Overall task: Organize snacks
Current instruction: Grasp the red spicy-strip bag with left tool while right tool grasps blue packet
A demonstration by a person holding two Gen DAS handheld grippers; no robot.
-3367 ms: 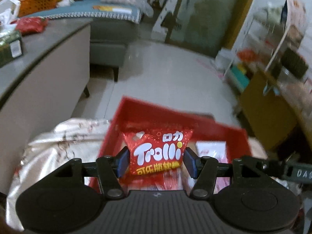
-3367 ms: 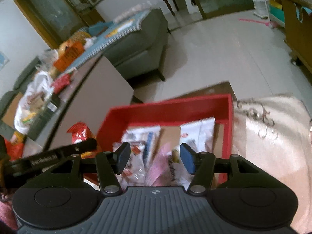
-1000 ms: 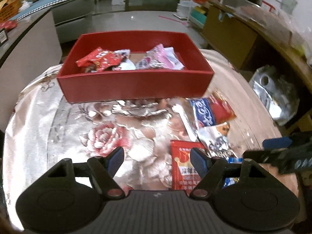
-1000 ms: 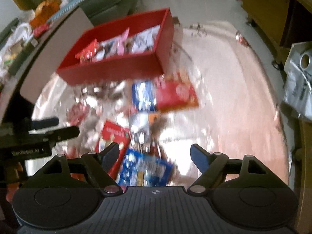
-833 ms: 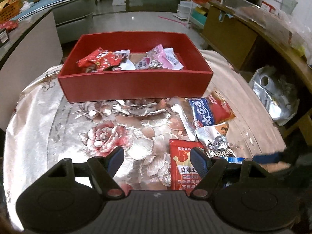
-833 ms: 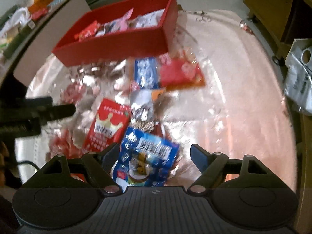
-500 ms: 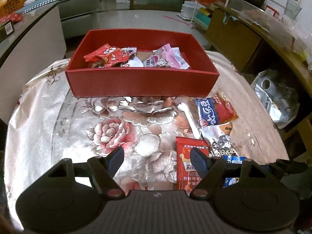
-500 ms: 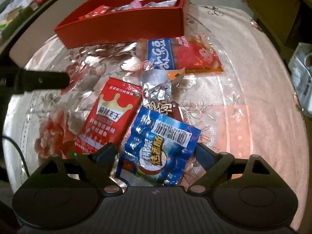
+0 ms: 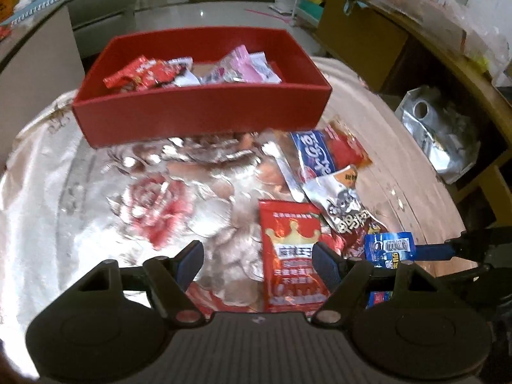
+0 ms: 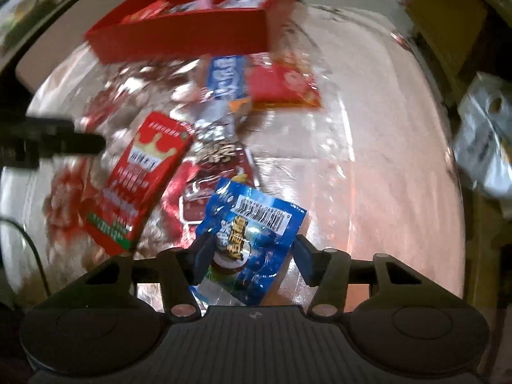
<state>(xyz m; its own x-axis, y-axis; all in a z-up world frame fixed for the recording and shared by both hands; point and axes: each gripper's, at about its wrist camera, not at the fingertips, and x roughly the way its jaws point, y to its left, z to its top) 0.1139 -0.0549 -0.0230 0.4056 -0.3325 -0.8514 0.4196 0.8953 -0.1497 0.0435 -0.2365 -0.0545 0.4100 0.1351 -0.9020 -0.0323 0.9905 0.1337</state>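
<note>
A red box with several snack packets inside stands at the far side of the table; it also shows in the right wrist view. My right gripper is shut on a blue snack packet, also seen from the left wrist view. My left gripper is open and empty, low over the cloth, with a red crown packet just inside its right finger. A blue-and-red packet and a silver packet lie between there and the box.
The table wears a shiny floral cloth. A silver bag sits on a shelf off the table's right edge. A wooden cabinet and a sofa stand beyond. A grey counter is at the left.
My right gripper has come down over the blue packet and closed its fingers on it. My left gripper has stayed open and shifted slightly toward the loose packets.
</note>
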